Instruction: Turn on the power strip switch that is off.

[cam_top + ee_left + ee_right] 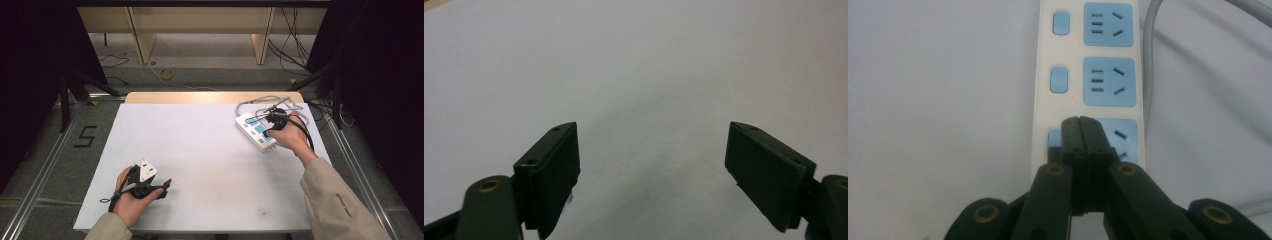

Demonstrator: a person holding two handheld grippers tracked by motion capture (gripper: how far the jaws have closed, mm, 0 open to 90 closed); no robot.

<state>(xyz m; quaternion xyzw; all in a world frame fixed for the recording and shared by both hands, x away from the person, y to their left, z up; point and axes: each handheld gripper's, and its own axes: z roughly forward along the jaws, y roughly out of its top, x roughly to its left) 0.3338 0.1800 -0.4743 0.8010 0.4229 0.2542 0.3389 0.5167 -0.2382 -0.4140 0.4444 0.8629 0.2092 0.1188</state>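
Note:
A white power strip with blue sockets lies at the table's back right. In the right gripper view the power strip runs away from me, with blue switches left of each socket and small red lights lit. My right gripper is shut with nothing between its jaws. Its tips sit over the nearest switch and socket; I cannot tell whether they touch. In the high view my right gripper hovers over the strip. My left gripper rests at the front left, and the left gripper is open over bare table.
The strip's grey cable runs along its right side and loops at the table's back right. The white table has a wooden back edge. Beyond it lie floor cables, a yellow coil and shelf legs.

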